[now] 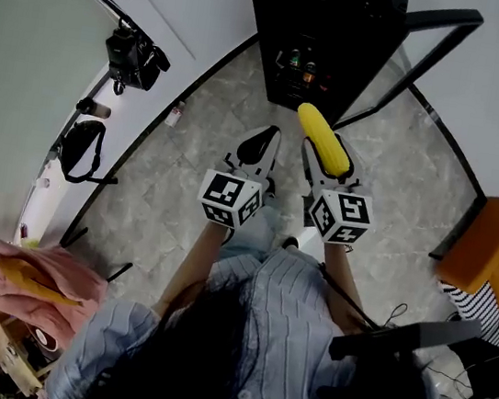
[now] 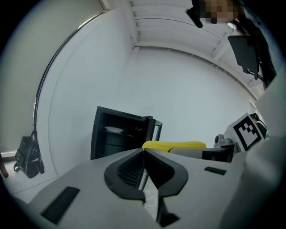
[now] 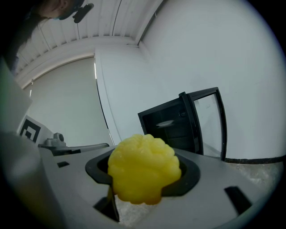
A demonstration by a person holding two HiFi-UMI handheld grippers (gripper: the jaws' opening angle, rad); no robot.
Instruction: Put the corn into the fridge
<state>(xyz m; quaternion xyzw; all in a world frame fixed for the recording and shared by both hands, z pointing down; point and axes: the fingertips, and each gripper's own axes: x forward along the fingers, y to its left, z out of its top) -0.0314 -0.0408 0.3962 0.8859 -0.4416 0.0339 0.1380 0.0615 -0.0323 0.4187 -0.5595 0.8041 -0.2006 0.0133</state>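
Observation:
A yellow corn cob point(image 1: 324, 140) sticks forward out of my right gripper point(image 1: 327, 164), which is shut on it; its blunt end point(image 3: 143, 170) fills the right gripper view. My left gripper point(image 1: 258, 144) hangs beside it, shut, with nothing between its jaws. From the left gripper view the corn point(image 2: 175, 145) shows to the right. The small black fridge point(image 1: 322, 37) stands ahead on the floor with its glass door point(image 1: 409, 64) swung open to the right. A white plate point(image 3: 164, 123) lies on a shelf inside, and bottles point(image 1: 300, 62) show lower down.
A camera point(image 1: 133, 58) on a stand and a black bag point(image 1: 81, 148) are by the left wall. An orange seat point(image 1: 491, 249) is at the right. Pink cloth point(image 1: 38, 279) lies at lower left. Grey tiled floor point(image 1: 166, 200) stretches to the fridge.

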